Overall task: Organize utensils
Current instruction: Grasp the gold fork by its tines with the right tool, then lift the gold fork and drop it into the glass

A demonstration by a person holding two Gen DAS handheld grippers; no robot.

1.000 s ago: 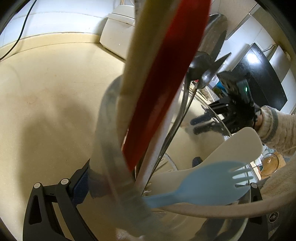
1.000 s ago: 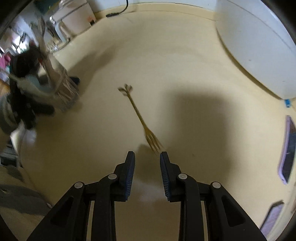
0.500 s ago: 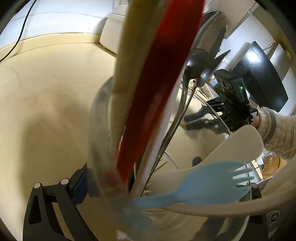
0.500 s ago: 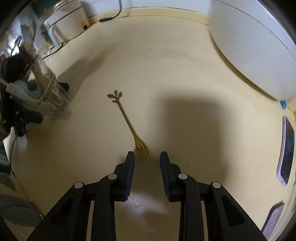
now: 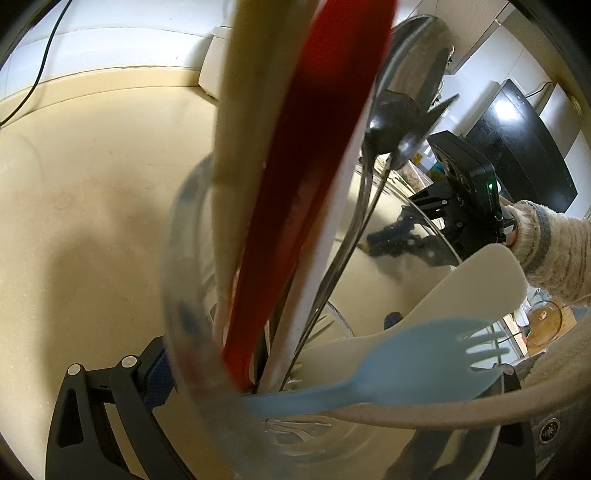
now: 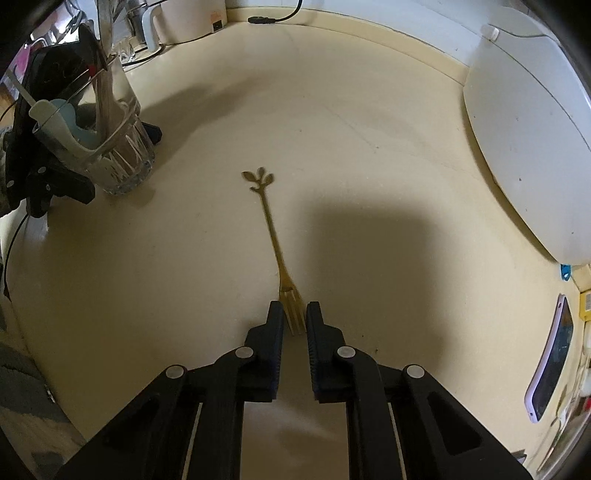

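A gold fork [image 6: 273,236] with a leaf-shaped handle end lies on the cream counter [image 6: 369,122]. My right gripper [image 6: 294,317] points down at it. Its jaws are closing, with the tines between the pads and touching both. My left gripper [image 5: 332,376] is shut on a clear glass [image 5: 192,295] that stands on the counter at far left in the right wrist view [image 6: 125,162]. In the glass are a red utensil [image 5: 314,184], a wooden one [image 5: 251,147], a cream spatula [image 5: 480,284], a light blue plastic fork [image 5: 406,362] and metal handles.
A large white appliance [image 6: 524,129] curves along the right side of the counter. A phone [image 6: 550,354] lies near the right edge. A black cable [image 6: 273,16] and a white device [image 6: 184,18] sit at the back wall. A sleeved hand [image 5: 546,247] holds the right gripper.
My right gripper came down over the fork's tines and its fingers narrowed from a wide gap to the width of the fork head. The left gripper and the glass stayed put.
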